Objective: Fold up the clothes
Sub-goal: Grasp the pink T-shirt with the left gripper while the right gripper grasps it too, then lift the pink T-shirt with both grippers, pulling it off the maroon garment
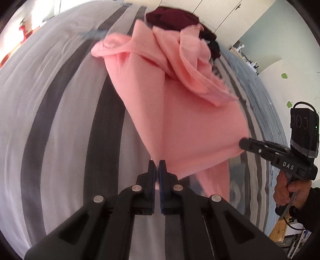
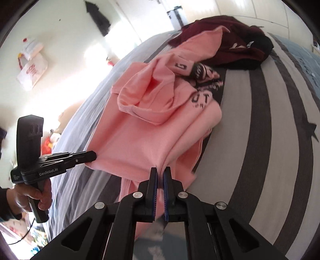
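A pink hoodie [image 1: 180,112] [image 2: 140,128] with black lettering lies partly folded on a grey-and-white striped bed, its hood bunched on top. My left gripper [image 1: 157,166] is shut on the hoodie's near hem corner, with pink cloth pinched between the blue pads. My right gripper [image 2: 160,173] is shut on the hem's other corner. Each gripper shows in the other's view: the right gripper [image 1: 243,143] at the hoodie's right edge, the left gripper [image 2: 94,155] at its left edge. The hem is lifted and stretched between them.
A dark maroon garment [image 2: 226,40] [image 1: 172,18] lies heaped behind the hoodie at the far end of the bed [image 2: 260,120]. White cupboard doors [image 1: 220,12] stand beyond. A bag [image 2: 32,70] hangs on the left wall. A hand [image 1: 288,192] holds the right gripper's handle.
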A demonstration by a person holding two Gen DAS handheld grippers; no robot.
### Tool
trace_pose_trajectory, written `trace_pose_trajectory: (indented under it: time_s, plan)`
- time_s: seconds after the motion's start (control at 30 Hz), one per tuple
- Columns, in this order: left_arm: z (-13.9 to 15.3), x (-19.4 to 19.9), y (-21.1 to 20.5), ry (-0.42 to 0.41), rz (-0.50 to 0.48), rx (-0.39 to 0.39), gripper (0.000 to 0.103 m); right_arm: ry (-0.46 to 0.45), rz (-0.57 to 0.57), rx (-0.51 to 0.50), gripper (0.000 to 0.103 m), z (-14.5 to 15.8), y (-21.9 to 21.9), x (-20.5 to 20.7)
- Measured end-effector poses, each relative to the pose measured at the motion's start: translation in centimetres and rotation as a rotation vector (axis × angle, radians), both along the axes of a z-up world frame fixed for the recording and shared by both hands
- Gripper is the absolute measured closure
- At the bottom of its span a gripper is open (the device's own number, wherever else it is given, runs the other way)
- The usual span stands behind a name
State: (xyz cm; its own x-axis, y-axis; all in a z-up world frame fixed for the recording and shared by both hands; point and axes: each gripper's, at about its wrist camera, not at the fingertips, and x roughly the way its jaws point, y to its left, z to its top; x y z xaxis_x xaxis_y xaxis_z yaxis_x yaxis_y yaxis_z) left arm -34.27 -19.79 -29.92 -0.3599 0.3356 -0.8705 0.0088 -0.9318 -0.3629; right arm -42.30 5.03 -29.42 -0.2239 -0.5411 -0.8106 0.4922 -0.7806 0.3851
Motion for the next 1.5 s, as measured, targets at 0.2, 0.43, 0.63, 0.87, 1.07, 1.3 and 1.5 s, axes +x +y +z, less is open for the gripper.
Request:
trace_pose_trajectory:
  time_s: [0.2, 0.43, 0.63, 0.87, 1.07, 1.3, 1.5]
  plan:
    - [2.9, 4.8, -0.5, 0.003, 0.059, -0.063, 0.093, -0.078, -0.063, 0.027, 0.098, -0.8, 2.9, 5.7]
    - [5.1, -5.8, -0.4, 0.159, 0.088, -0.006, 0.023, -0.082, -0.182, 0.02, 0.091, 0.2, 5.3, 6.0]
    - [1.5, -11.3, 3.1, 0.03, -0.041, -0.029, 0.065, -0.024, -0.157, -0.024, 0.074, 2.2, 2.9, 3.3]
    - [7.5, -8.2, -1.0, 0.154, -0.005, 0.015, 0.1, -0.023, -0.129, -0.087, 0.061, 3.7, -0.6, 2.6]
    - [12.1, -0.1, -12.7, 0.18, 0.191, -0.031, 0.1, -0.064, -0.105, -0.097, 0.06, 3.3, -3.2, 4.3]
    - [9.7, 10.5, -23.9, 0.037, 0.433, -0.128, 0.1, -0.173, -0.132, -0.117, 0.059, 0.7, -6.7, 6.3]
    - [4.8, 16.5, -25.3, -0.107, 0.417, -0.155, 0.1, -0.242, -0.182, -0.076, 0.059, -1.7, -8.8, 7.5]
